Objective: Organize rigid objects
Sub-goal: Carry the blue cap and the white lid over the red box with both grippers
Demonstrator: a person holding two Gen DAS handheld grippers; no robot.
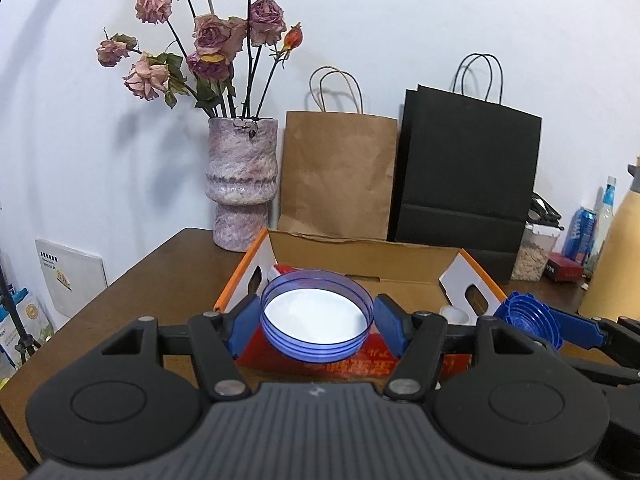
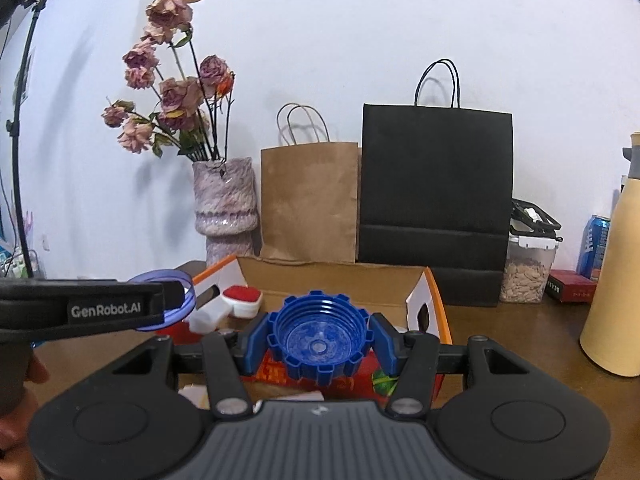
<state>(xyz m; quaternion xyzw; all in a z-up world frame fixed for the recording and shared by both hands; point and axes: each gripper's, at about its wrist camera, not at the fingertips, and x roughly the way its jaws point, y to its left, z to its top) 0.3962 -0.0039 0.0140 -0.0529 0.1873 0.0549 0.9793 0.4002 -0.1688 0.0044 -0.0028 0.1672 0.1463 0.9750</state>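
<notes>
My left gripper [image 1: 318,318] is shut on a clear blue lid with a white inside [image 1: 318,316], its hollow side facing the camera. It hangs above the near wall of an open cardboard box [image 1: 360,250]. My right gripper [image 2: 319,346] is shut on a solid blue ribbed cap with a toothed rim [image 2: 319,344], also held over the box [image 2: 336,276]. In the left wrist view the blue cap [image 1: 528,316] shows at the right. The clear blue lid [image 2: 176,300] and the left gripper's black body show at the left of the right wrist view. Red-and-white items [image 2: 242,300] lie inside the box.
Behind the box stand a pink vase with dried roses [image 1: 242,182], a brown paper bag [image 1: 338,176] and a black paper bag [image 1: 466,176]. A jar of seeds [image 2: 528,266], a blue can [image 2: 596,246] and a tall beige bottle [image 2: 616,280] stand at the right on the wooden table [image 1: 160,276].
</notes>
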